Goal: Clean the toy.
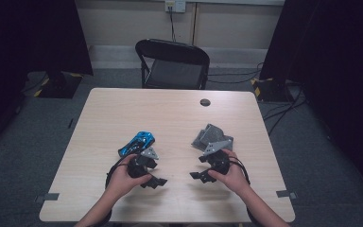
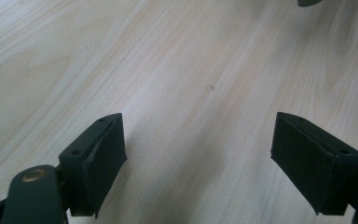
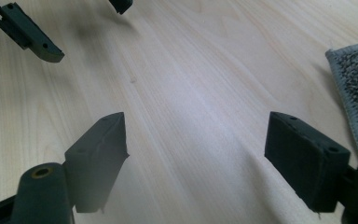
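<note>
Both sets of tongs stand spread and hold nothing: the left tongs [image 1: 157,182] and right tongs [image 1: 198,175] face each other low over the bare front of the table [image 1: 170,118]. The blue toy car [image 1: 137,143] lies just beyond the left hand [image 1: 123,177]. The grey cloth piece [image 1: 211,137] lies just beyond the right hand [image 1: 231,175].

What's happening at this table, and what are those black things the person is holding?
A person sits at a wooden table holding a two-jaw gripping tool in each hand. The left gripper and the right gripper point toward each other low over the bare wood, both with jaws open and nothing between them. A blue toy car lies just beyond the left hand, and a grey cloth pouch just beyond the right hand. Neither is being touched.
</note>
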`<state>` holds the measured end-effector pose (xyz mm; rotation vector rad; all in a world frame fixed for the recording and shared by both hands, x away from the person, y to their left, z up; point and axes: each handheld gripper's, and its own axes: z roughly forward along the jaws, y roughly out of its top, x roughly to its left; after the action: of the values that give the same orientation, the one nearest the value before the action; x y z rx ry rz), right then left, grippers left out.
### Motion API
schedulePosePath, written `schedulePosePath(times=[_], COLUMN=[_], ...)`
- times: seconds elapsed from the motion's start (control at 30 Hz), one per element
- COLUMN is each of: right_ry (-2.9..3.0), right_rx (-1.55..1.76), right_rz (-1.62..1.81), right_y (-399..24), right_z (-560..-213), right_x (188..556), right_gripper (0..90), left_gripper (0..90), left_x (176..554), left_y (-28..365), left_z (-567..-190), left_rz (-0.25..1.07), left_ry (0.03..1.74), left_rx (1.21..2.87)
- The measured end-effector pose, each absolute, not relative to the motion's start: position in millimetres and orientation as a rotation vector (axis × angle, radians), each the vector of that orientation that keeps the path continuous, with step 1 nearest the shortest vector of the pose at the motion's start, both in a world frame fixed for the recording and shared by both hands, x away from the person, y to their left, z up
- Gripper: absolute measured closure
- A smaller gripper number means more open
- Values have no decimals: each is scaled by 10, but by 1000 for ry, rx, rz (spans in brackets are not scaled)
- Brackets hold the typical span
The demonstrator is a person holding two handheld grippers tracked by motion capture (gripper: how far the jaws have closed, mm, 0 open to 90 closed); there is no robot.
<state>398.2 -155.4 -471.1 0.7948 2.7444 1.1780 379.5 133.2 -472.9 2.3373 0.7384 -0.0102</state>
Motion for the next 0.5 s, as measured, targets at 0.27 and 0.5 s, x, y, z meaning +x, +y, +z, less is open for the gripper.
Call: schedulePosePath(times=[0.27, 0.5], right_ry=[2752, 2749], right_rx=[793, 802], right_rz=[1168, 1177], right_y=[-1589, -1650], right_z=[-4750, -4760], right_x=[3933, 3907], right_gripper=[209, 209], left_gripper=[177, 177], left_x=[3720, 3700], left_y=[1326, 1389], left_z=[-4735, -4741], left_rz=[2, 4], left_ry=[692, 691], left_rx=[2334, 2326])
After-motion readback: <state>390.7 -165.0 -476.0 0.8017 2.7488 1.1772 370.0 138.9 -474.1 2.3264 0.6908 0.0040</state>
